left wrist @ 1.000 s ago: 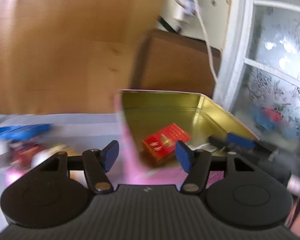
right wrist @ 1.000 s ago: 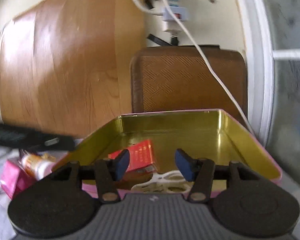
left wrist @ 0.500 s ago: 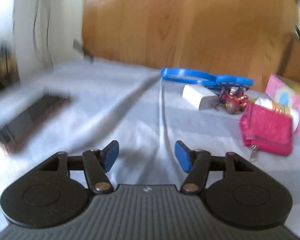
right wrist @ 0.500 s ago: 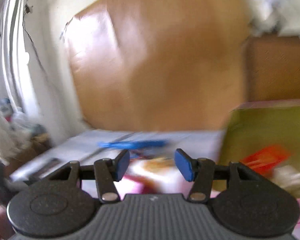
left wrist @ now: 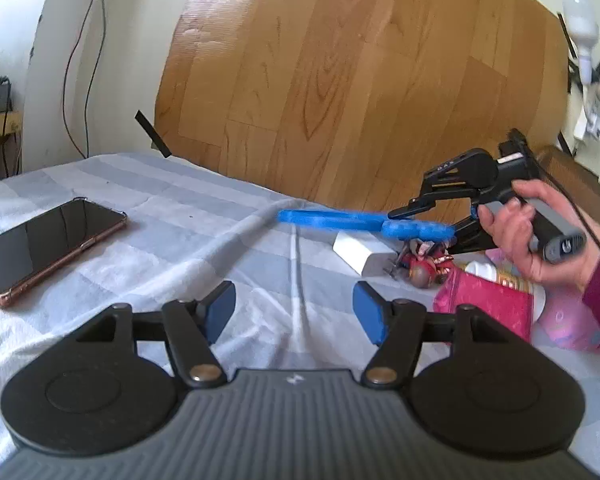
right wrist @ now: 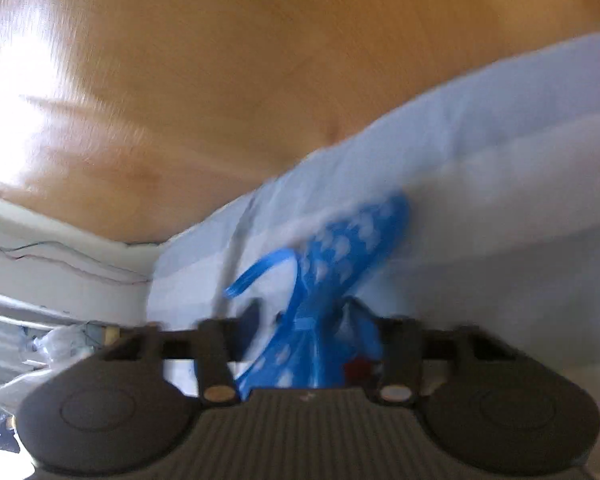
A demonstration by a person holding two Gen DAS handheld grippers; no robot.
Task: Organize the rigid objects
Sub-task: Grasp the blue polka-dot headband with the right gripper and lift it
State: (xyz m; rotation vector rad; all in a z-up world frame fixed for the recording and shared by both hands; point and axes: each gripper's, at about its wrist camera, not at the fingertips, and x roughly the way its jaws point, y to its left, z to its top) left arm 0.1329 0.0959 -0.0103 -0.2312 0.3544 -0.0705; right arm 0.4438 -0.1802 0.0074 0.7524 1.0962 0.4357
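Blur smears the right wrist view, where a blue perforated plastic object (right wrist: 320, 304) is seen between the right gripper (right wrist: 308, 320)'s jaws, which have just been closing; contact cannot be told. The left gripper (left wrist: 294, 310) is held wide over the pale checked cloth (left wrist: 220, 216), nothing between.

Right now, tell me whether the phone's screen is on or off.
Off: the phone lies face up on the grey cloth, its screen dark and showing only reflections.

Left tongs (left wrist: 294, 312) hover with jaws apart; right tongs (right wrist: 308, 320), held by a hand (left wrist: 536, 232), have just been closing.
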